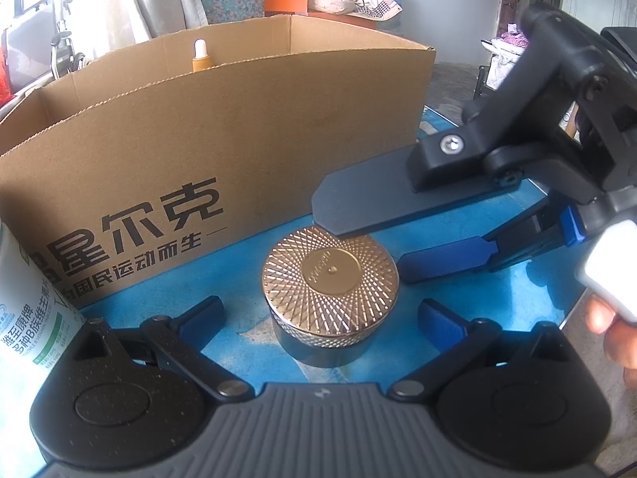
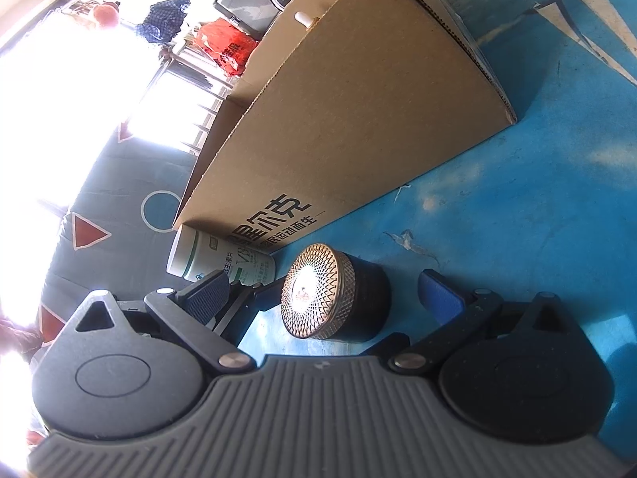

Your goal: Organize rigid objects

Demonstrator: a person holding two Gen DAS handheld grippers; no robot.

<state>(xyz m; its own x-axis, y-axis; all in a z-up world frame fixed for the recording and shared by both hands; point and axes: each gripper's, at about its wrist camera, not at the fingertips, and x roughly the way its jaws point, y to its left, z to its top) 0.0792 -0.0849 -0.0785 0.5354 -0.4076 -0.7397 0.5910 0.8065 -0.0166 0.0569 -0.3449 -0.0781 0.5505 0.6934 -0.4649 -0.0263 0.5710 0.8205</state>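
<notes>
Standing on worktop: a round jar with a dark body and a patterned gold metal lid (image 1: 329, 283) stands upright on the blue printed worktop (image 1: 167, 298), near the front wall of the box.
Left tongs: the left tongs (image 1: 318, 318) are wide apart, one blue-padded finger on each side of the jar, not touching it.
Right tongs: the right tongs (image 2: 322, 298) are also apart; in the left view they (image 1: 360, 237) come from the right, the upper dark finger lying over the far edge of the lid, the lower blue finger just beside the jar. Contact I cannot tell.
Box: a large open brown cardboard box with black printed characters (image 1: 223, 127) stands behind the jar.
Inside box: a small orange dropper bottle with a white tip (image 1: 202, 57) shows above the wall.
Bottle: a white plastic supplement bottle with a green label (image 2: 217, 259) lies on its side by the box corner.
Hand: fingertips of a hand (image 1: 613, 330) show at the right edge.
</notes>
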